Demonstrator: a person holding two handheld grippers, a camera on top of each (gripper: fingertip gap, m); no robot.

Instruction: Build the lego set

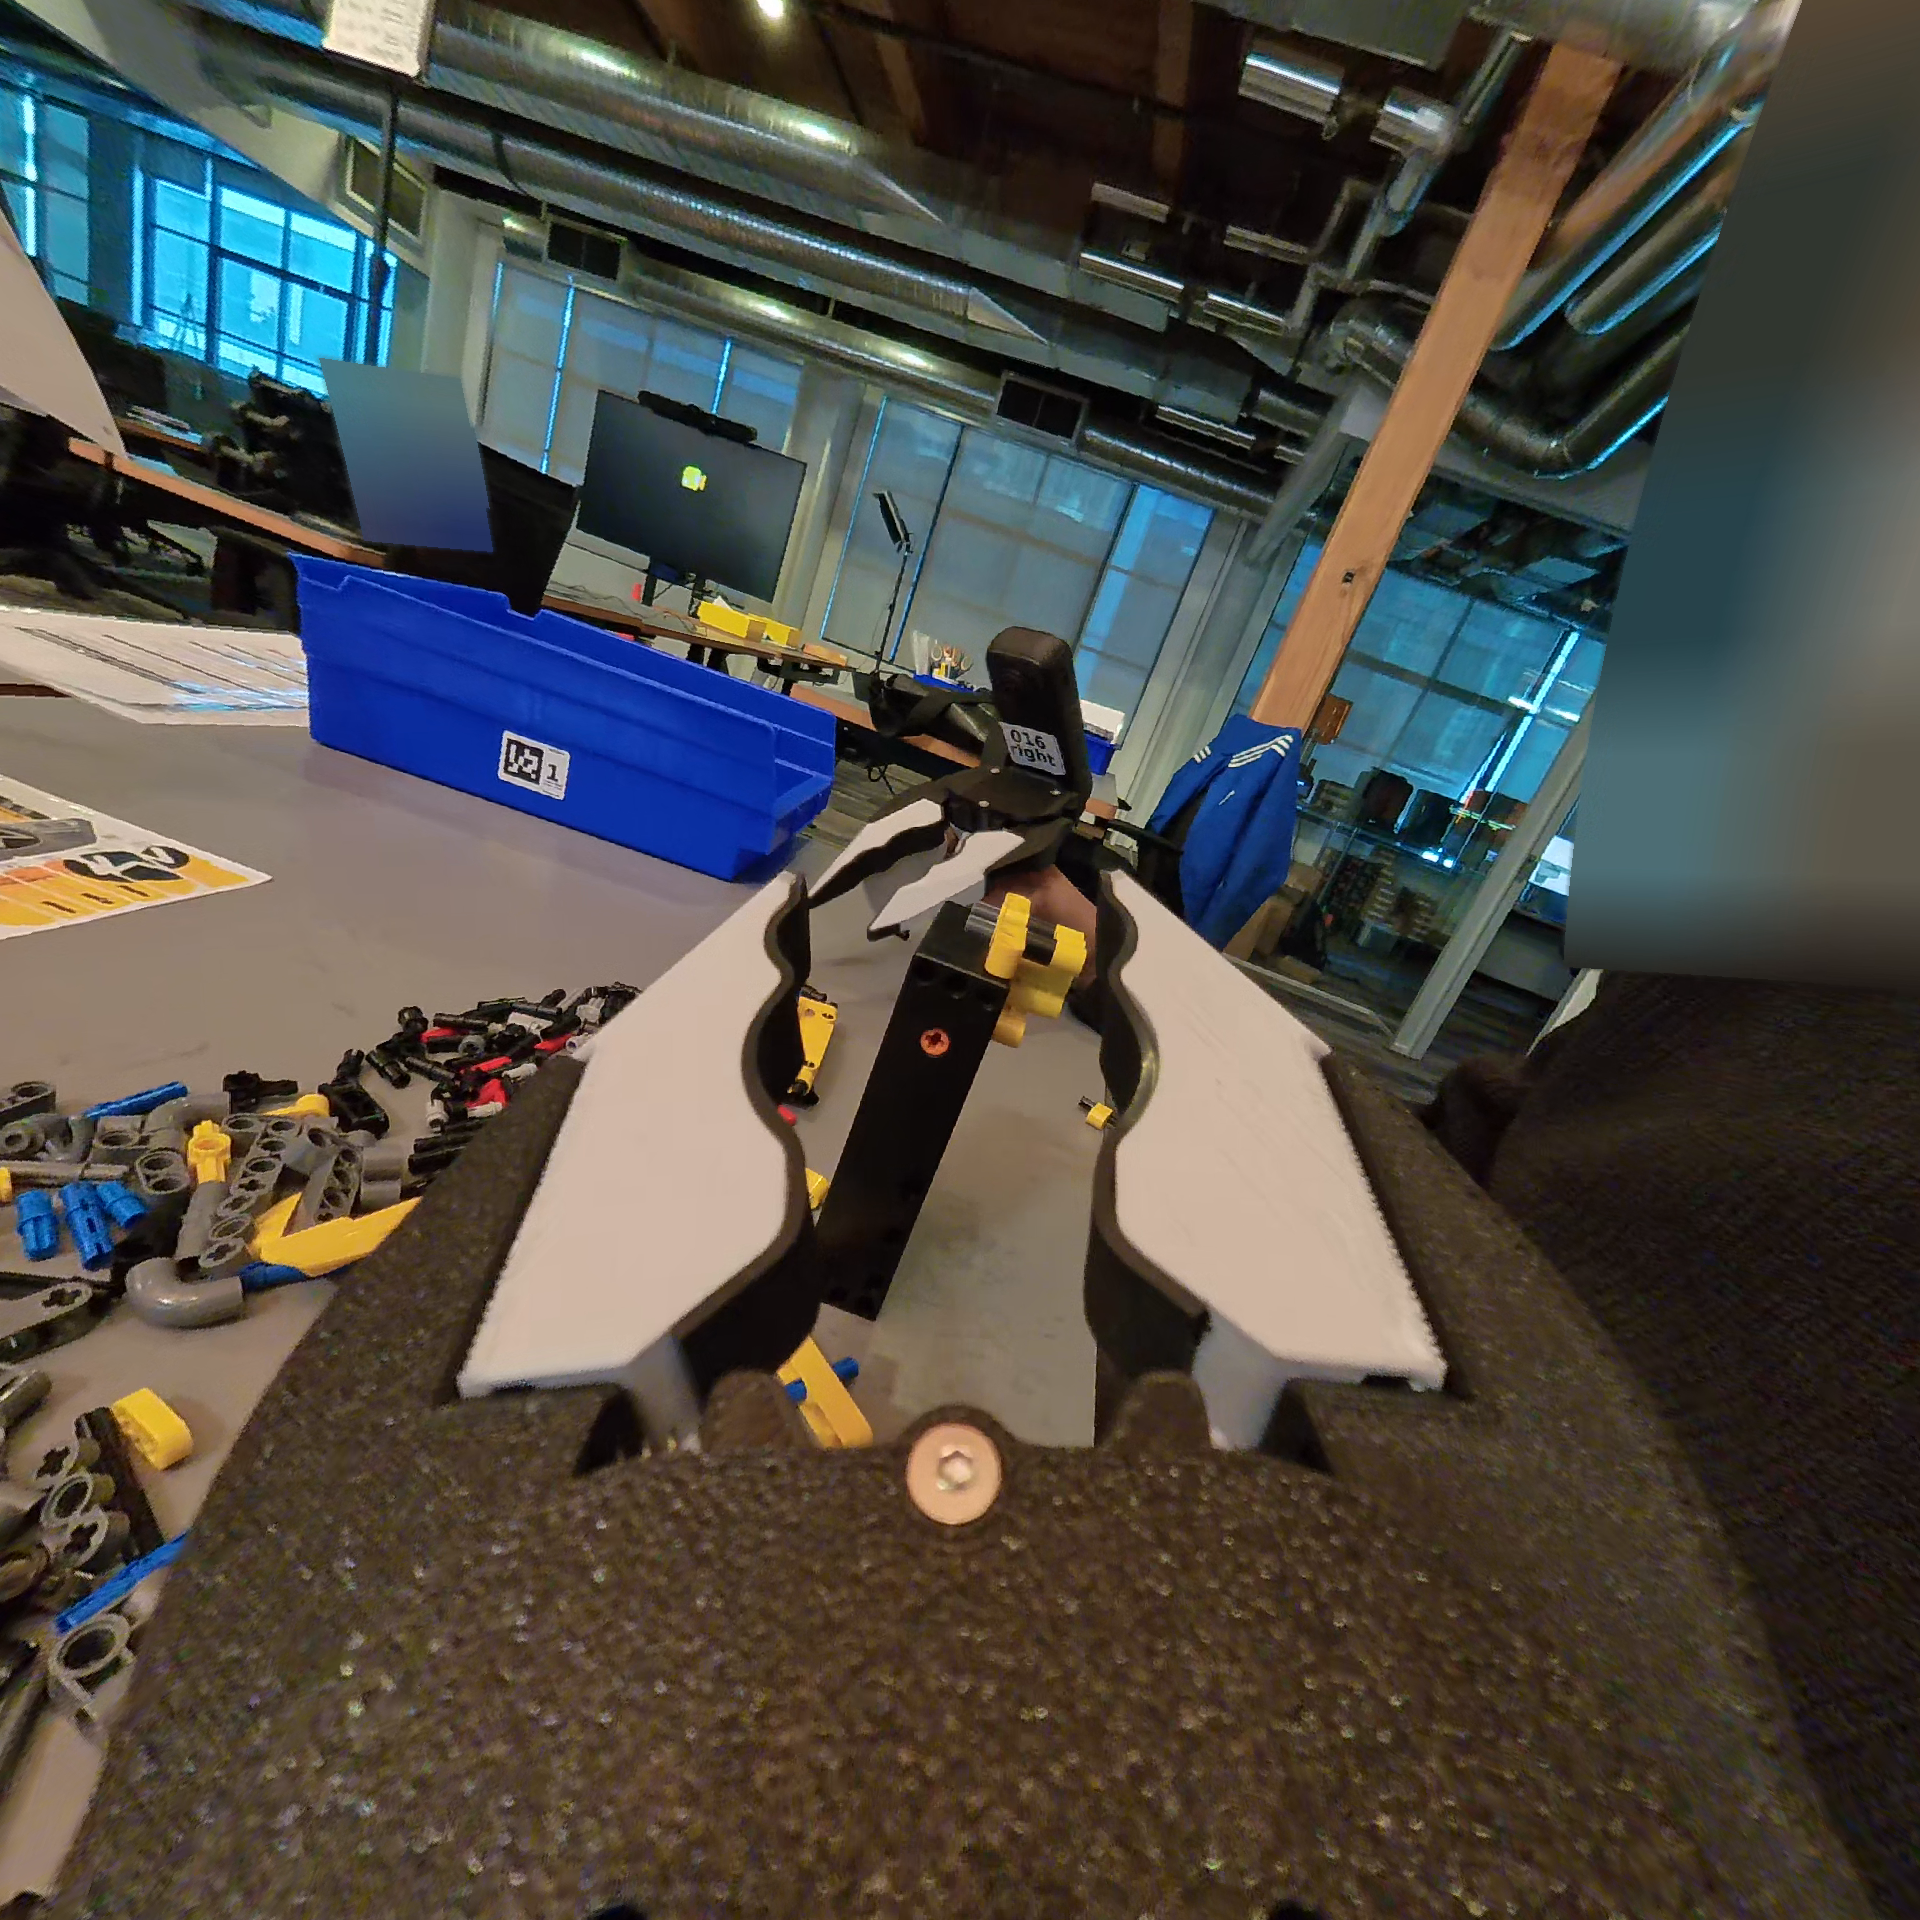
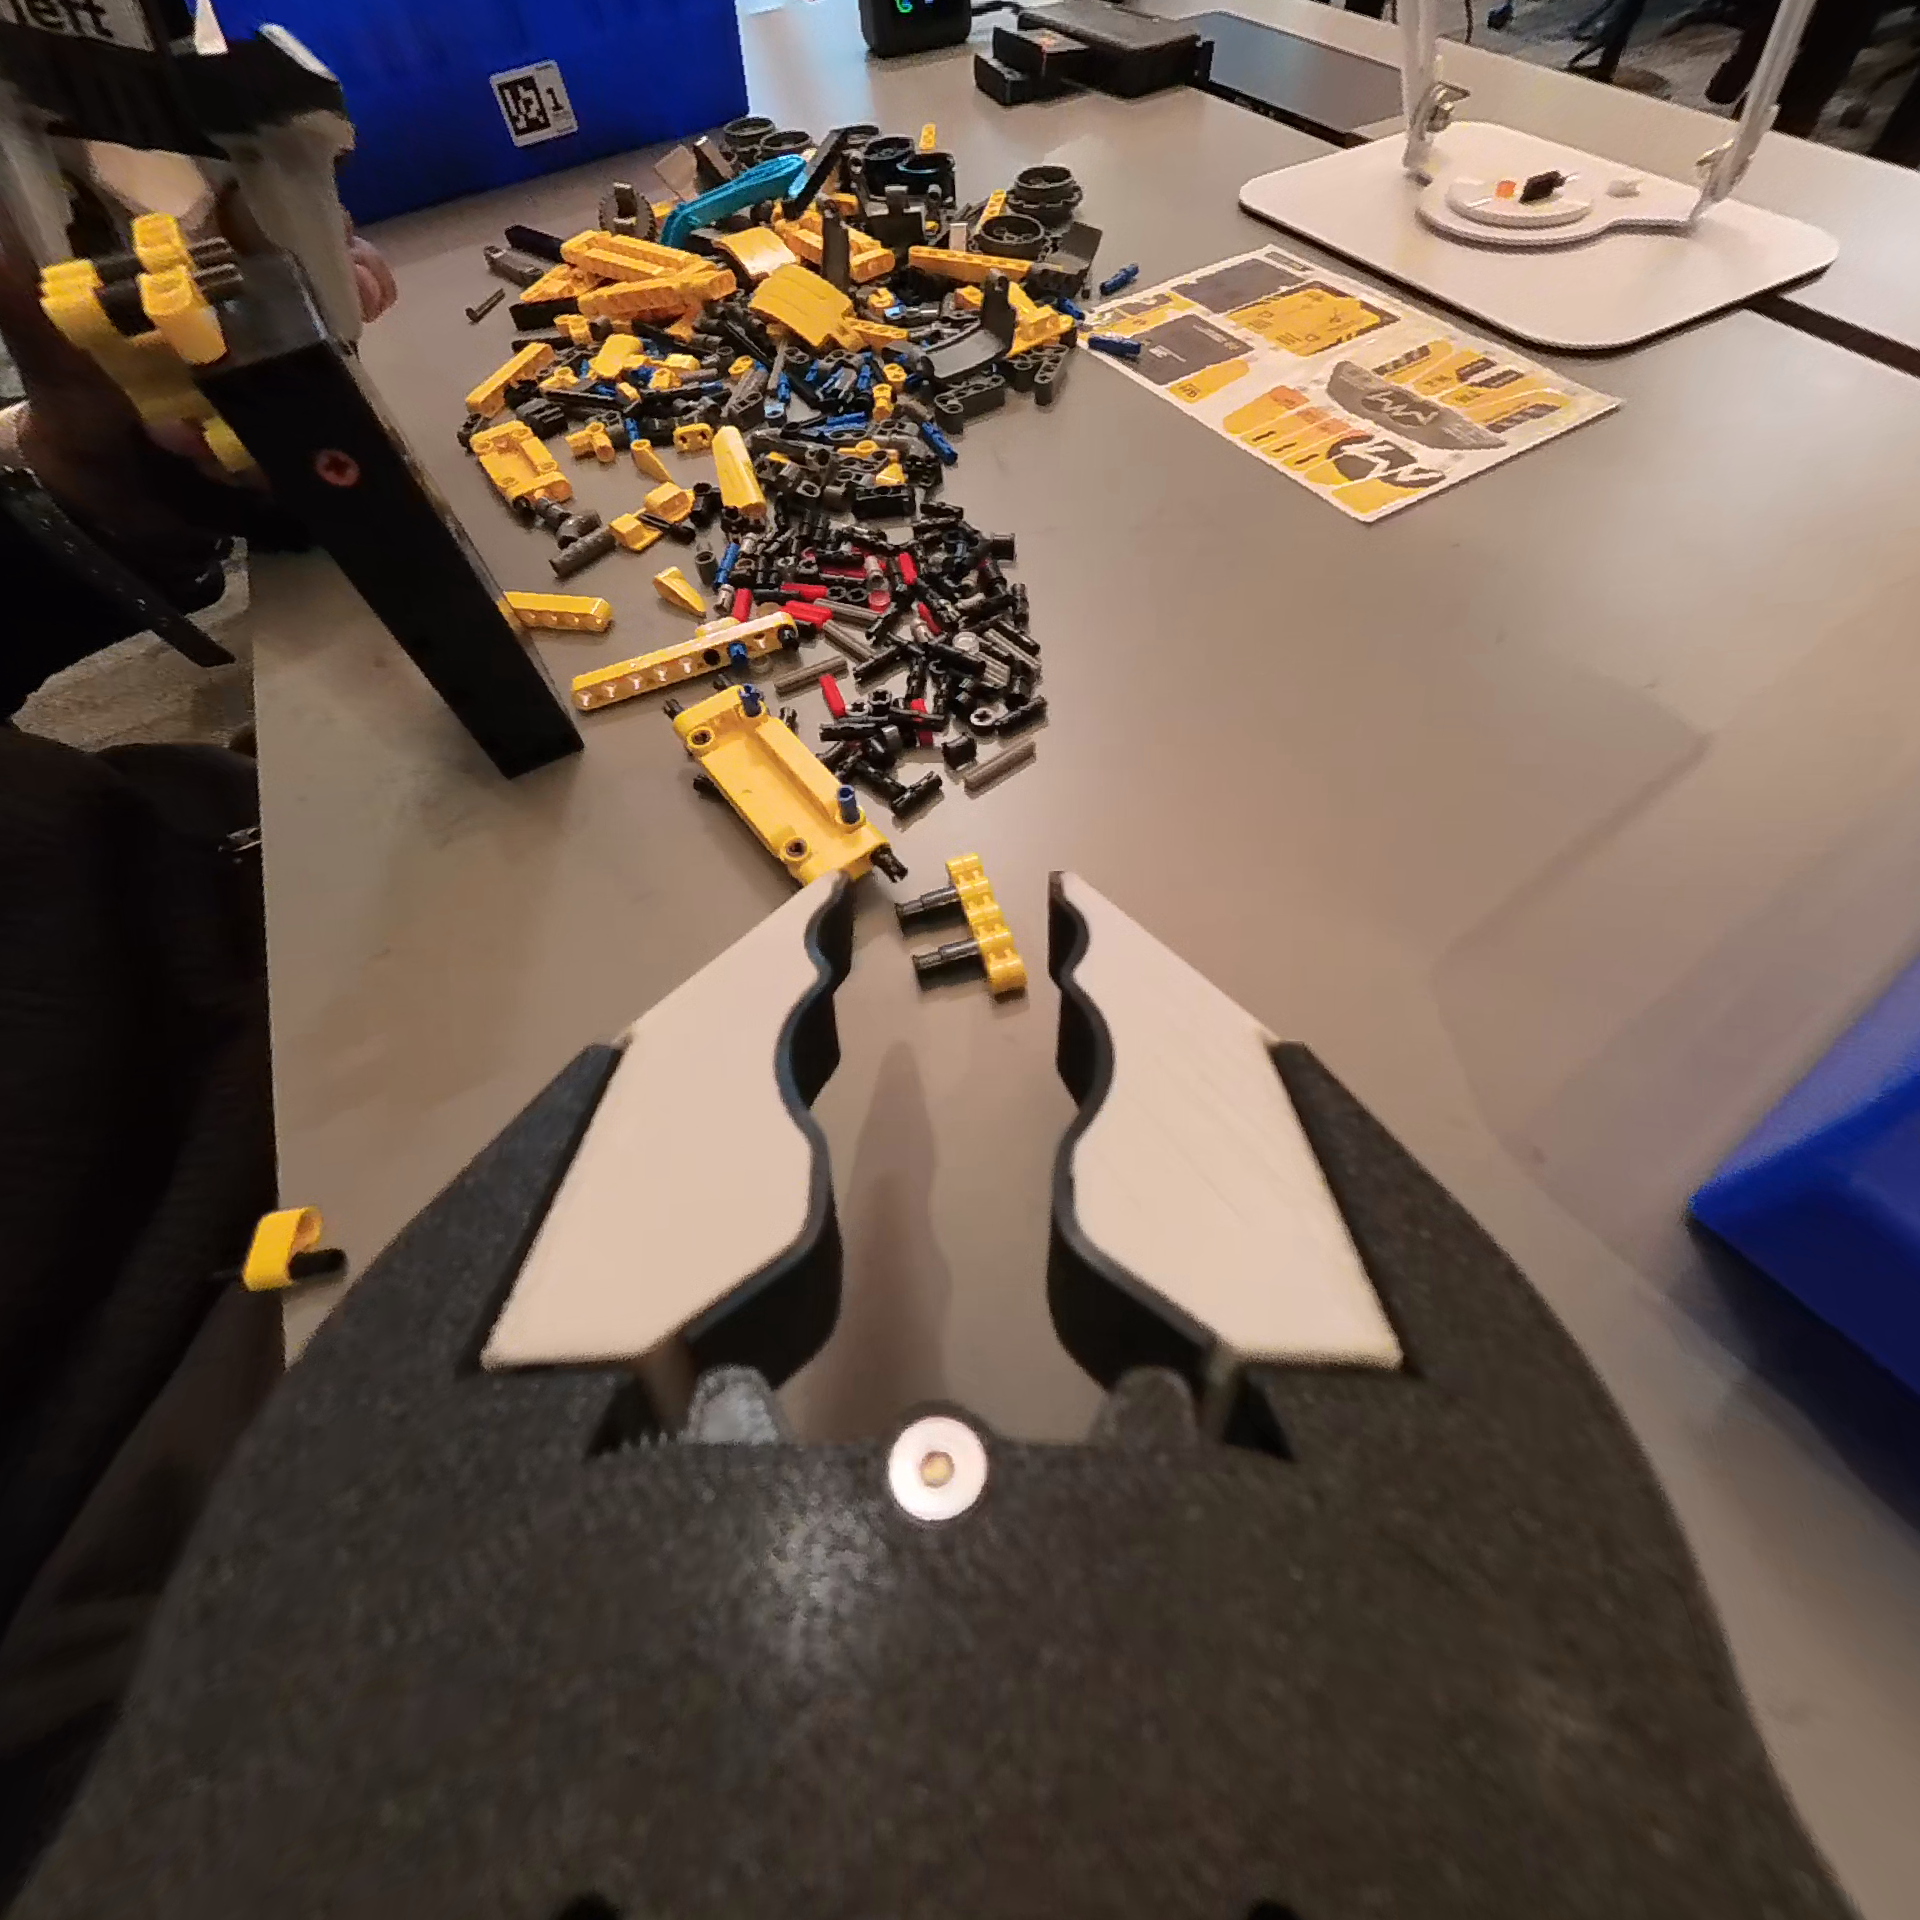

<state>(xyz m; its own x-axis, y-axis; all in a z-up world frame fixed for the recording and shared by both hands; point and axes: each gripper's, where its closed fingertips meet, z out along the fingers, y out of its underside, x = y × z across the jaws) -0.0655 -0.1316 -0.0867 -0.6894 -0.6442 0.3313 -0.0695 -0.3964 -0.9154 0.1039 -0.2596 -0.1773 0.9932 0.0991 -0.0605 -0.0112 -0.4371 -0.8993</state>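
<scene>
Black beam (image 1: 914,1101) w/ yellow connectors (image 1: 1029,961), tilted, far end in left claw (image 1: 951,914); yellow pin piece (image 2: 977,925) flat on bench, between right claw (image 2: 951,883) tips.

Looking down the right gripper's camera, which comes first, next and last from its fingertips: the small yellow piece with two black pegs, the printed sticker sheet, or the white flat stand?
From the right gripper:
1. Small yellow piece with two black pegs, on the grey table just between the fingertips.
2. Printed yellow-and-grey sticker sheet, farther off to the right.
3. White flat stand, farthest, beyond the sheet at upper right.
</scene>
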